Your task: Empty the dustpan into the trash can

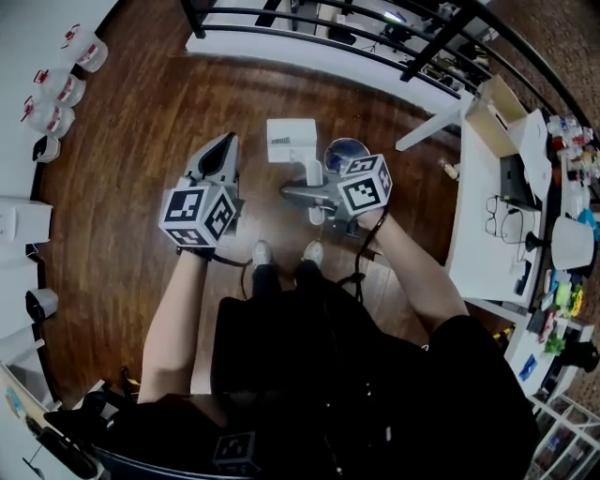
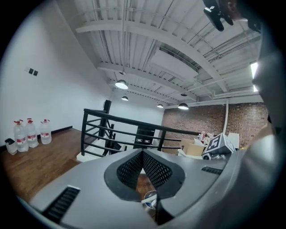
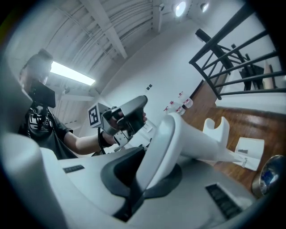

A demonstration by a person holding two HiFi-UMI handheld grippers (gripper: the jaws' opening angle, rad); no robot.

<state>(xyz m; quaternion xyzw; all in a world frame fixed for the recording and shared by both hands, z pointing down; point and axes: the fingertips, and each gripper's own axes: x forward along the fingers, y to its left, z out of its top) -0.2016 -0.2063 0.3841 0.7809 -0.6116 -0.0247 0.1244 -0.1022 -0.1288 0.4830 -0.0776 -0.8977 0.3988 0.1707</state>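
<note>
My right gripper (image 1: 289,192) is shut on the handle of a white dustpan (image 1: 292,141), whose pan with a barcode label hangs over the wooden floor ahead of me. In the right gripper view the handle (image 3: 187,138) passes between the jaws and the pan (image 3: 249,153) lies beyond. A small round trash can (image 1: 345,152) stands on the floor just right of the pan, at the edge of the right gripper view (image 3: 269,174). My left gripper (image 1: 225,142) is shut on nothing, held to the left of the dustpan; the trash can (image 2: 151,199) shows below its jaws.
Water bottles (image 1: 58,90) line the left wall. A black railing (image 1: 328,26) runs across the far side. A white table (image 1: 483,202) with boxes and glasses stands at the right. The person's shoes (image 1: 263,253) are on the floor below the grippers.
</note>
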